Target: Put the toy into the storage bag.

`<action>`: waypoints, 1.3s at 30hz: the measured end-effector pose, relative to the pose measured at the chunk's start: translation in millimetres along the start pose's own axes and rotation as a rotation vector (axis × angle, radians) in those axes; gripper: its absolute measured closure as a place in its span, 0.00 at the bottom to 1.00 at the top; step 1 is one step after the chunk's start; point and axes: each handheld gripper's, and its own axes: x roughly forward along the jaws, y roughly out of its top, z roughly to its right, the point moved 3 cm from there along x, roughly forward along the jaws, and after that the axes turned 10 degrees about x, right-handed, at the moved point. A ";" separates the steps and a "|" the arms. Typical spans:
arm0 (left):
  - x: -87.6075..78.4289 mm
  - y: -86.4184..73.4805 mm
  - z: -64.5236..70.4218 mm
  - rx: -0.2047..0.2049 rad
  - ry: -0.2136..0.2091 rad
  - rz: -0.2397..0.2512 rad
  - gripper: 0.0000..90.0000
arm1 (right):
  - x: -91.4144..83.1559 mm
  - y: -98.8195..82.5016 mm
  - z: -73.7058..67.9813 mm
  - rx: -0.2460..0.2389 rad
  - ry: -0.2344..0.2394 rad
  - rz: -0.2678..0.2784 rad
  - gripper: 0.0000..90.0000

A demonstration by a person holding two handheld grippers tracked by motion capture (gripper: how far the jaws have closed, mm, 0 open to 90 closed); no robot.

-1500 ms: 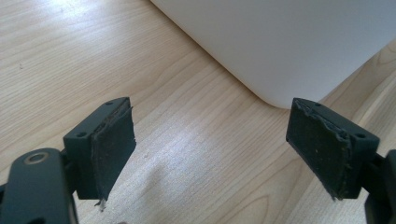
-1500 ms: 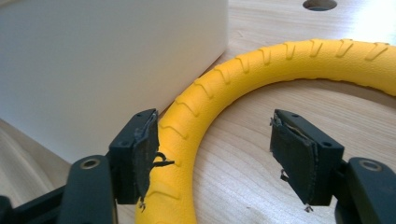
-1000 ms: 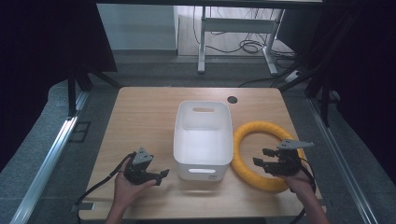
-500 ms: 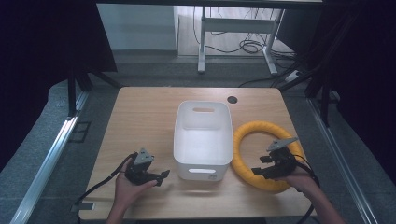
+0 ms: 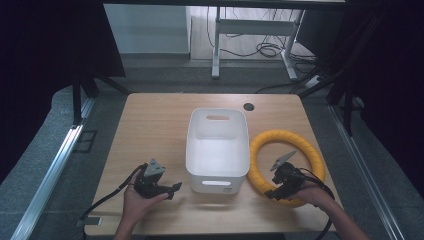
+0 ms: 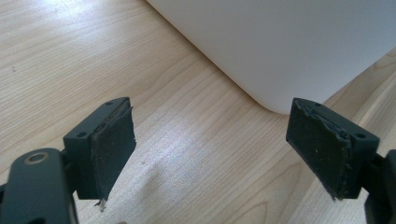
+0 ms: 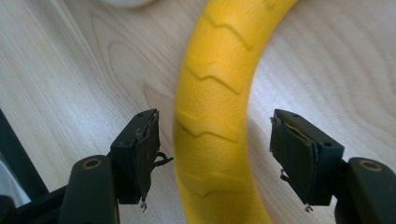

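Right claw (image 5: 272,192): jaws have just been opening and are standing wide, straddling the ribbed yellow rubber ring (image 5: 260,150) at its six o'clock arc, pads not pressing on it.
Yellow ring: lying flat on the light wooden tabletop (image 5: 155,120), at three o'clock of the white plastic bin (image 5: 218,145), just beside it.
Left claw (image 5: 176,187): gaping wide, gripping nothing, hovering near the bin's eight o'clock corner.
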 end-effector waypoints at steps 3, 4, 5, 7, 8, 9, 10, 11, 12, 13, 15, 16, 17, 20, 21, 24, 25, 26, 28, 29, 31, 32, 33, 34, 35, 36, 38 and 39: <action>0.4 -0.1 0.2 0.000 -0.002 -0.003 0.17 | 4.6 0.9 -0.8 -0.012 -0.007 -0.030 0.38; 0.8 -0.3 0.3 0.001 -0.002 -0.006 0.17 | 9.2 1.5 -2.0 -0.023 -0.015 -0.067 0.38; 0.8 -0.3 0.3 0.001 -0.002 -0.006 0.17 | 11.5 1.8 -2.9 -0.028 -0.013 -0.083 0.38; 1.3 -0.4 0.4 0.001 0.000 -0.006 0.17 | 15.8 2.6 -3.8 -0.039 -0.023 -0.106 0.39; 1.5 -0.3 0.3 0.001 0.000 -0.006 0.17 | 18.3 3.2 -4.4 -0.043 -0.034 -0.123 0.40; 1.5 -0.3 0.3 0.001 0.000 -0.006 0.17 | 18.3 3.2 -4.4 -0.043 -0.034 -0.123 0.40; 1.7 -0.4 0.5 0.001 0.001 -0.005 0.17 | 21.0 4.8 -4.9 -0.056 -0.045 -0.137 0.42; 1.7 -0.4 0.5 0.001 0.001 -0.005 0.17 | 21.0 4.8 -4.9 -0.056 -0.045 -0.137 0.42; 1.6 -0.3 0.6 0.000 0.001 -0.004 0.17 | 21.0 7.0 -5.3 -0.058 -0.040 -0.147 0.45; 1.6 -0.3 0.6 0.000 0.001 -0.004 0.17 | 21.0 7.0 -5.3 -0.058 -0.040 -0.147 0.45; 1.7 -0.3 0.6 0.000 0.002 -0.004 0.17 | 21.9 8.3 -5.5 -0.071 -0.051 -0.146 0.50; 1.8 -0.3 0.7 0.000 0.002 -0.003 0.17 | 21.8 9.1 -5.8 -0.072 -0.063 -0.155 0.52; 1.9 -0.3 0.8 -0.001 0.002 -0.003 0.17 | 21.7 9.9 -6.2 -0.074 -0.059 -0.166 0.54; 1.7 -0.2 0.8 -0.001 0.002 -0.002 0.17 | 21.9 12.8 -7.6 -0.077 -0.057 -0.199 0.56; 1.7 -0.2 0.8 -0.001 0.002 -0.002 0.17 | 22.0 13.5 -6.8 -0.082 -0.054 -0.204 0.56; 0.6 0.0 0.4 -0.001 0.003 0.000 0.17 | 22.0 13.6 -5.6 -0.070 -0.040 -0.198 0.57; 0.3 0.1 0.2 -0.001 0.005 0.000 0.17 | 21.2 13.5 -4.5 -0.062 -0.030 -0.191 0.57; 0.1 0.2 0.1 -0.001 0.006 0.003 0.17 | 17.1 13.9 -1.9 -0.043 0.006 -0.168 0.57; 0.4 0.2 0.1 -0.002 0.007 0.002 0.17 | 9.9 15.4 1.1 -0.022 0.039 -0.127 0.57; 0.4 0.2 0.1 -0.002 0.007 0.002 0.17 | 5.3 16.4 2.7 -0.012 0.056 -0.104 0.57; 0.6 0.1 0.3 -0.001 0.005 0.000 0.17 | 0.4 17.4 4.2 0.001 0.076 -0.080 0.57; 0.8 0.1 0.4 -0.002 0.005 0.001 0.18 | -8.8 19.1 7.7 0.019 0.109 -0.034 0.57; 0.8 0.1 0.4 -0.002 0.005 0.001 0.17 | -8.8 19.1 7.7 0.019 0.109 -0.034 0.57; 0.6 0.1 0.4 -0.002 0.006 0.002 0.17 | -12.2 19.6 8.9 0.027 0.120 -0.018 0.57; 0.5 0.1 0.3 -0.002 0.006 0.001 0.17 | -20.8 20.4 12.9 0.043 0.153 0.025 0.57; 0.4 0.1 0.2 -0.003 0.007 0.002 0.17 | -20.8 20.4 12.9 0.043 0.153 0.025 0.57; 0.5 0.1 0.2 -0.003 0.008 0.002 0.17 | -29.1 20.9 17.1 0.066 0.185 0.072 0.57; 0.5 0.1 0.2 -0.003 0.008 0.002 0.17 | -29.1 20.9 17.1 0.066 0.185 0.072 0.57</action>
